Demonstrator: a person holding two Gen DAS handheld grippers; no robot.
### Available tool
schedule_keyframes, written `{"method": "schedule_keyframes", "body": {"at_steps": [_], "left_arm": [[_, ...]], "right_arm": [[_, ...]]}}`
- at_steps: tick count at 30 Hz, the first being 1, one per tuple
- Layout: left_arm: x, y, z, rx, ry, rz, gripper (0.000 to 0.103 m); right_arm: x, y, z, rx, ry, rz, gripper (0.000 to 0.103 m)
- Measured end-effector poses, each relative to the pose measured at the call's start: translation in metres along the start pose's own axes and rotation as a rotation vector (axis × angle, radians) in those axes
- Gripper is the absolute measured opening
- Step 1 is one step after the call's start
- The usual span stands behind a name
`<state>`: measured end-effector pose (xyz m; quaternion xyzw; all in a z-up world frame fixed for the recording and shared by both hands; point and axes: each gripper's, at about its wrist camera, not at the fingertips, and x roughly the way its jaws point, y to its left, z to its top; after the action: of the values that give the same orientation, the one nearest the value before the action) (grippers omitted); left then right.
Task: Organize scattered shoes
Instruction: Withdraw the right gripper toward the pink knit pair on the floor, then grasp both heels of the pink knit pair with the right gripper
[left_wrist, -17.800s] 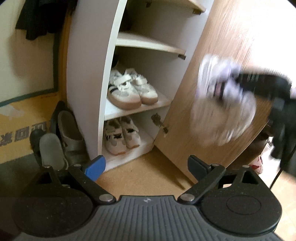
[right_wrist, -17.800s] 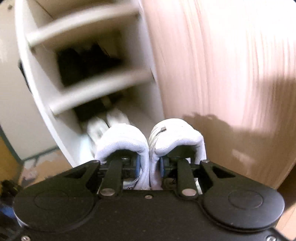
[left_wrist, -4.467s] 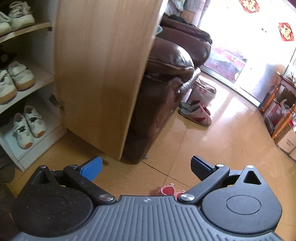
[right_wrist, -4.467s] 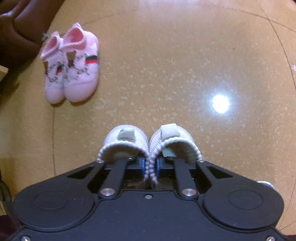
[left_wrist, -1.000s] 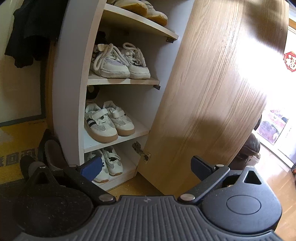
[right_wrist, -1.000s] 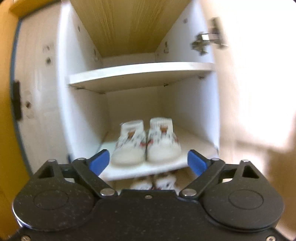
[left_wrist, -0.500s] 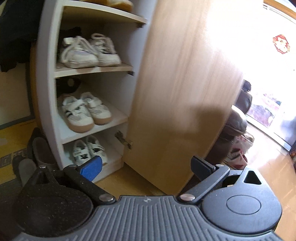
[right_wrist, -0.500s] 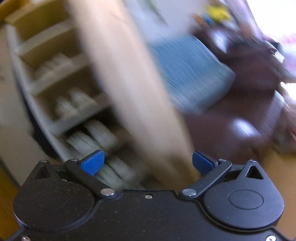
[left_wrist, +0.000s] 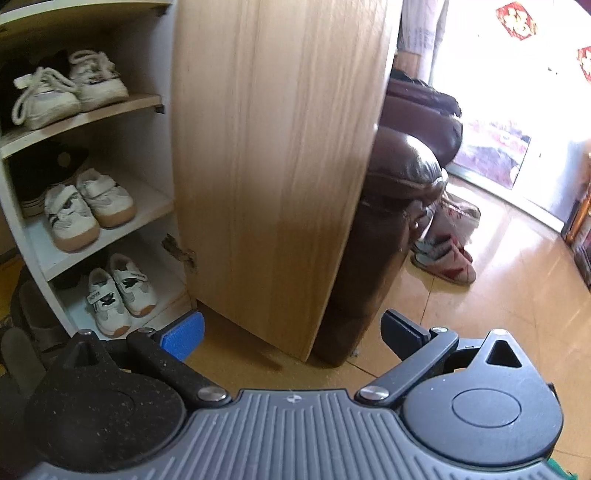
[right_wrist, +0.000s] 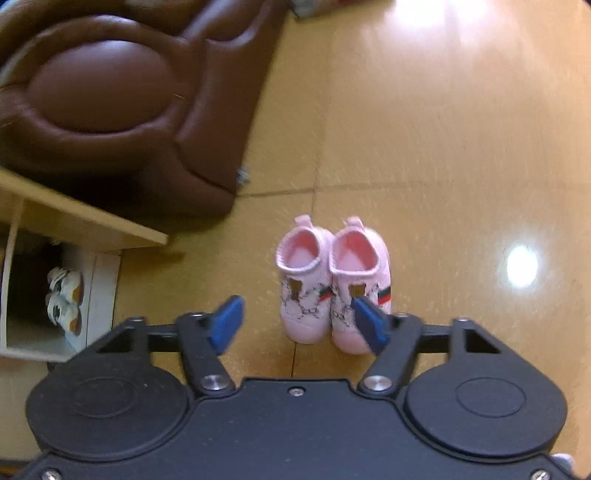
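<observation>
On the glossy tan floor a pair of pink baby shoes is stood side by side, toes towards the right gripper, whose jaws, just narrowed yet empty, are poised above and slightly left.

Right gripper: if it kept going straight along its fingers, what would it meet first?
Most likely the pink shoes standing together on the floor. The right gripper, jaws just closing but empty, points down at them; depth is unclear.
</observation>
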<state>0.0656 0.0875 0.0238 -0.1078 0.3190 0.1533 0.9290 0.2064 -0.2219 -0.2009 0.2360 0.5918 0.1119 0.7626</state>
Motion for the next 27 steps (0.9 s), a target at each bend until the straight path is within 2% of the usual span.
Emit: {"method": "schedule_keyframes", "body": {"at_steps": [4, 9, 18, 19, 20, 22, 27], "left_arm": [[0.011, -0.001, -0.005, 0.016, 0.032, 0.016, 0.102], [0.022, 0.009, -0.010, 0.011, 0.071, 0.035, 0.102], [0.030, 0.022, -0.010, -0.015, 0.103, 0.023, 0.102], [0.031, 0.024, -0.011, -0.015, 0.107, 0.022, 0.102], [0.032, 0.025, -0.011, -0.015, 0.112, 0.021, 0.102], [0.033, 0.027, -0.012, -0.015, 0.122, 0.019, 0.102], [0.032, 0.031, -0.012, 0.000, 0.133, 0.012, 0.102]], "right_arm": [[0.025, 0.001, 0.012, 0.024, -0.004, -0.010, 0.061], [0.064, 0.006, 0.021, -0.019, 0.028, -0.077, 0.061], [0.114, -0.009, 0.029, 0.001, 0.036, -0.160, 0.061], [0.117, -0.008, 0.030, -0.002, 0.036, -0.163, 0.057], [0.122, -0.007, 0.030, -0.012, 0.038, -0.173, 0.042], [0.128, -0.008, 0.028, -0.033, 0.039, -0.198, 0.026], [0.126, -0.009, 0.025, -0.102, 0.009, -0.230, 0.011]]}}
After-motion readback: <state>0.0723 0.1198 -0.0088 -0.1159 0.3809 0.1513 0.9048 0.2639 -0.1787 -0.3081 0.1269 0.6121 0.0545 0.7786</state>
